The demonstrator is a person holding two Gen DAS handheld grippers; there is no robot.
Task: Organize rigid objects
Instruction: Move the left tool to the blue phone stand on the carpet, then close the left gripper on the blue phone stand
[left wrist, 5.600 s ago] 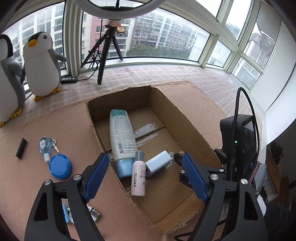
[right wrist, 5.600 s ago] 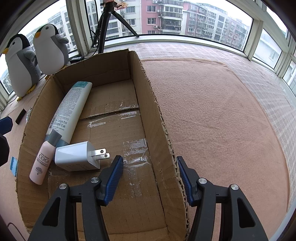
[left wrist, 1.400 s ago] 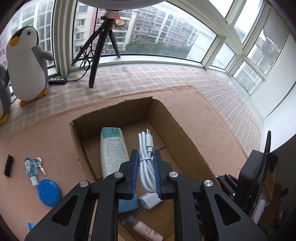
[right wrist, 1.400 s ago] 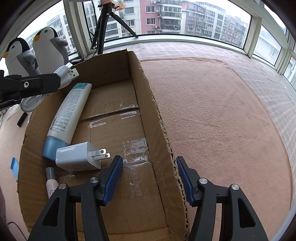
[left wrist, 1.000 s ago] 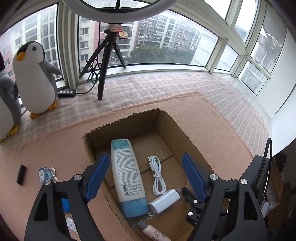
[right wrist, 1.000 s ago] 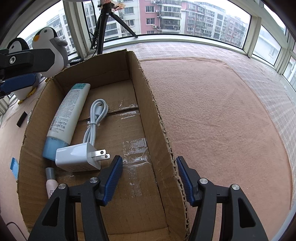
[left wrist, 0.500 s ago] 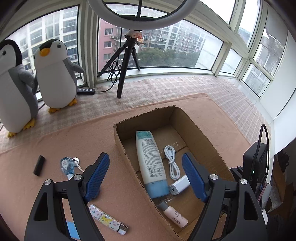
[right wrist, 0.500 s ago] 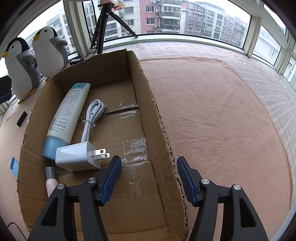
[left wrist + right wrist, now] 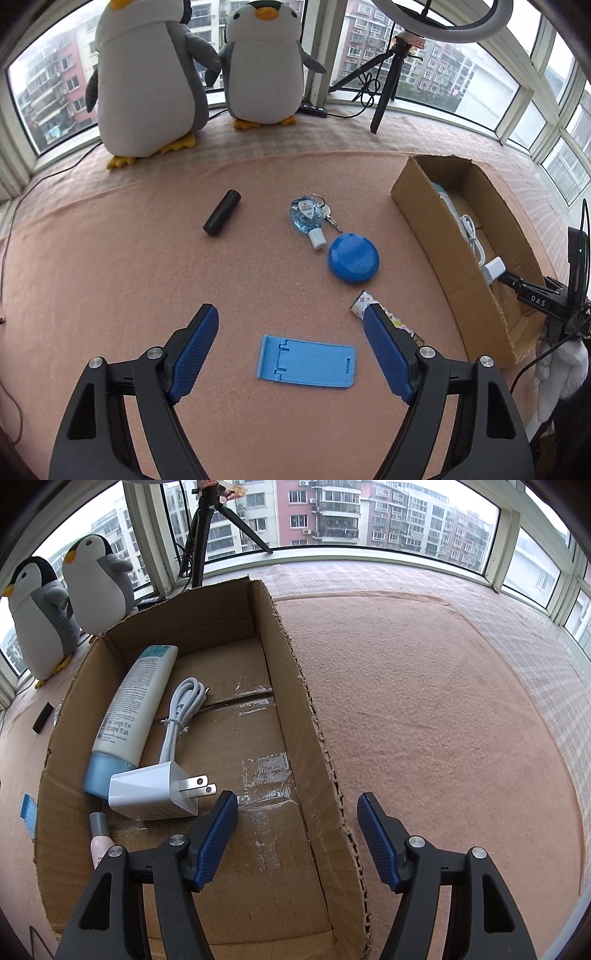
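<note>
Hovering over the stand [image 9: 306, 362], left gripper [image 9: 291, 350] empty, jaws apart — cable [image 9: 181, 716] now boxed; right gripper [image 9: 297, 832] apart, straddling the box [image 9: 317, 738] wall.

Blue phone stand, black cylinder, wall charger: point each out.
Blue phone stand [image 9: 306, 362], left wrist view, flat middle panel.
Black cylinder [image 9: 222, 217], left wrist view, mid-body.
Wall charger [image 9: 147, 794], right wrist view, white housing.

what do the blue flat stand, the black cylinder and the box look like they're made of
The blue flat stand looks like moulded plastic: smooth, uniform colour, clean cut-out slots. The black cylinder is matte and dark with no shine; plastic or rubber, I cannot tell which. The box is corrugated cardboard: brown, ragged torn edges showing fluting, clear tape across its floor.
</note>
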